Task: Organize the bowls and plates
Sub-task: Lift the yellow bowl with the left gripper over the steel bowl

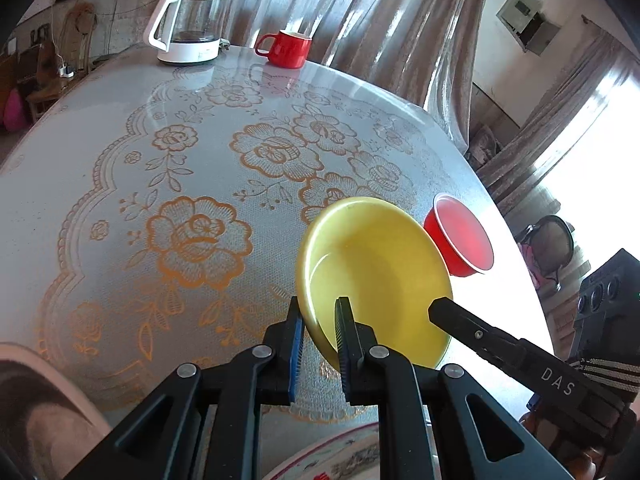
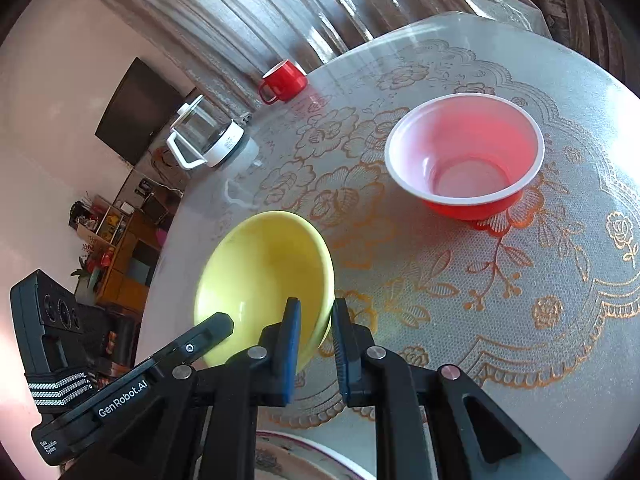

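Left gripper (image 1: 320, 322) nearest the lens: fingers clamped on the rim of the yellow bowl (image 1: 372, 264), one pad outside the wall, one inside. Right gripper (image 2: 316, 322) has its fingers pinched on the opposite rim of the same bowl (image 2: 264, 276). Bowl tilted, held between the two grippers over the bench (image 1: 120, 168); whether its base touches the bench cannot be told. Red bowl (image 2: 466, 156) upright on the bench at 1 o'clock of the yellow bowl in the right wrist view, apart from it. Red mug (image 1: 286, 49) and glass kettle (image 1: 190, 24) stand at the far edge, 11 o'clock in the left wrist view. Patterned plate rim (image 1: 340, 452) at the bottom edge, 6 o'clock.
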### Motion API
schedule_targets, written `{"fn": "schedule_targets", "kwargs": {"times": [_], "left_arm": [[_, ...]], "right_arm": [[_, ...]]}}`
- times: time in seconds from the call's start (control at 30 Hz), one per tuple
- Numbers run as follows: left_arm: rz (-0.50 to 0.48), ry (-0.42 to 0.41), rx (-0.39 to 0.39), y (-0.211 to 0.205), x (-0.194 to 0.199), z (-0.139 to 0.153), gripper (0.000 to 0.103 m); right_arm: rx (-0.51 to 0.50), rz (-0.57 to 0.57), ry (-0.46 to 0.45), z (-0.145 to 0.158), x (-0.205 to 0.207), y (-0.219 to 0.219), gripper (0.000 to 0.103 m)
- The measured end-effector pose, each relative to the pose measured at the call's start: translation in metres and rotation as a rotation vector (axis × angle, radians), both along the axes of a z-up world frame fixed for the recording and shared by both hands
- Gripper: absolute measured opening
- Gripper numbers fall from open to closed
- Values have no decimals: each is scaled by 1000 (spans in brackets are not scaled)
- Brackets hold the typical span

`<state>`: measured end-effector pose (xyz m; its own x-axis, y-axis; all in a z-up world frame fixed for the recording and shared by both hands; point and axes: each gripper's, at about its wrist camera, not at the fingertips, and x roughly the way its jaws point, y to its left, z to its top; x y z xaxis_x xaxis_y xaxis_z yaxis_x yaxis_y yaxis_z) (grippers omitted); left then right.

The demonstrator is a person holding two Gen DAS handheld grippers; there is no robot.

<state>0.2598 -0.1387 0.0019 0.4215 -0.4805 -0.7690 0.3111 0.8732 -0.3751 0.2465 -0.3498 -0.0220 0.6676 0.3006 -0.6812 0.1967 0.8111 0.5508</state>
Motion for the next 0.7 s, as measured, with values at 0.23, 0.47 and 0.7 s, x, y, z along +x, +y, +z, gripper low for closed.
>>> {"fn": "schedule_targets", "kwargs": {"times": [0.23, 0.47, 0.7], "left_arm": [[50, -15, -33, 34, -25, 9, 15], [96, -57, -62, 68, -54, 21, 15], [149, -65, -85, 103, -77, 23, 15]], "right_arm": [[8, 49, -28, 12, -12, 27, 16], [4, 103, -54, 24, -25, 55, 16], [0, 170, -69, 29, -34, 85, 16]]}}
